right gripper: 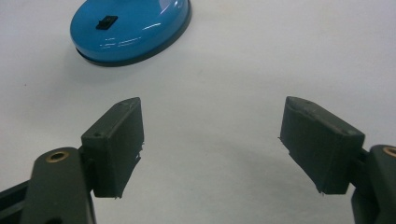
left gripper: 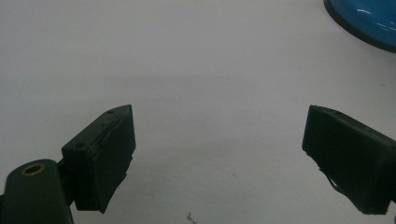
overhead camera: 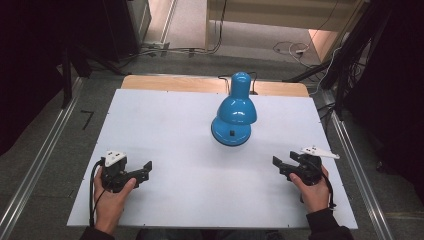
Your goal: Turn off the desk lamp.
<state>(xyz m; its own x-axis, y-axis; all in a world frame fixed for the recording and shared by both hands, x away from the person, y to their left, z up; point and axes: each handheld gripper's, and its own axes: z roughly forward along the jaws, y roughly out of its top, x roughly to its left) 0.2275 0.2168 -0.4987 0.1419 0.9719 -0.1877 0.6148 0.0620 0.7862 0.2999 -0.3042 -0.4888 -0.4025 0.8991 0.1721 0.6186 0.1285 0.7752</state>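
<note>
A glossy blue desk lamp (overhead camera: pixel 233 112) stands near the middle of the white table (overhead camera: pixel 165 125), its shade bent down over its round base (right gripper: pixel 130 28), which carries a black switch (right gripper: pixel 106 21). Low on the table's left side, a hand holds my left gripper (overhead camera: pixel 148 169), jaws wide apart and empty. In the left gripper view the base's edge (left gripper: pixel 369 21) peeks in at the top right. My right gripper (overhead camera: pixel 276 164) rests at the lower right, also open and empty, pointing toward the lamp.
The white board lies on a wooden tabletop (overhead camera: pixel 165 83). Cables (overhead camera: pixel 290 49) trail over the floor behind it. Metal rails (overhead camera: pixel 45 145) run along both sides. Bare board lies between the two grippers.
</note>
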